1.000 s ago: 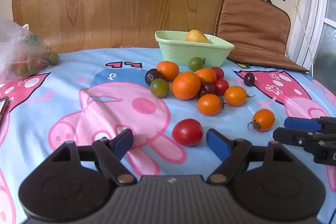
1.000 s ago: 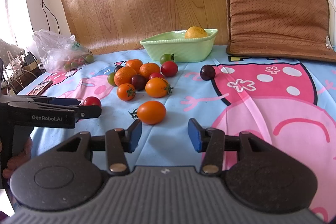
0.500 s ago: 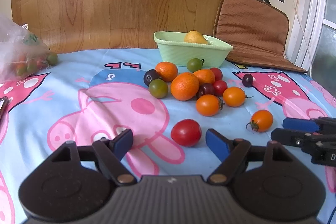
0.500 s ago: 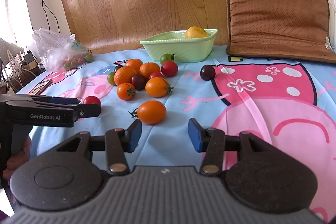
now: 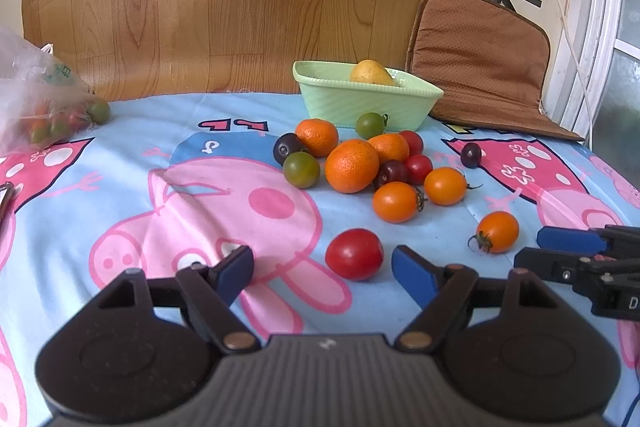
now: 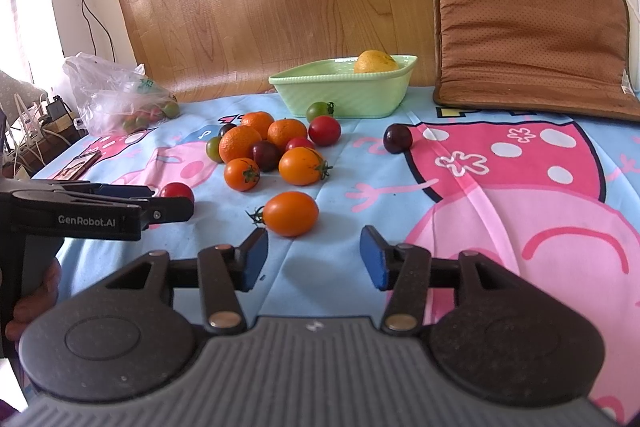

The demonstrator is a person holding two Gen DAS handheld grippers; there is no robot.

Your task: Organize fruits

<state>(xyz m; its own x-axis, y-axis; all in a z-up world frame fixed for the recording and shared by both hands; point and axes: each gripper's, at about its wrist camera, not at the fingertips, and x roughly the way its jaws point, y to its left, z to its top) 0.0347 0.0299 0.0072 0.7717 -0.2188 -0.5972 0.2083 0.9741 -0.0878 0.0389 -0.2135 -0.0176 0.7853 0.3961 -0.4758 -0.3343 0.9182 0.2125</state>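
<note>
The fruits lie on a table covered with a blue and pink cartoon cloth (image 5: 120,163). I count three oranges (image 5: 351,166) in the middle group, close together. Around them there are small tomatoes: three orange ones, three red ones, two green ones and three dark purple ones. Two orange tomatoes (image 5: 396,201) sit at the near edge of the group, and the third orange tomato (image 5: 497,231) lies alone, nearer to the right gripper. One red tomato (image 5: 353,254) also lies alone, just in front of the left gripper. One dark tomato (image 6: 397,138) lies apart on the right side of the group. One green tomato (image 5: 370,125) touches the wall of the green bowl (image 5: 332,99). This one bowl stands behind the group, and one yellow fruit (image 5: 371,72) is inside it. At the far left there is one plastic bag (image 6: 116,95) with more small tomatoes inside; these I cannot count.

The left gripper (image 5: 323,267) is wide open and holds nothing; the red tomato is just ahead of its fingers, closer to the right one, and not touching. The right gripper (image 6: 314,254) is about half open and its jaws have just been opening a little. Nothing is between them; the lone orange tomato lies just in front of its left finger. A hand (image 6: 36,297) holds the handle of the left gripper
</note>
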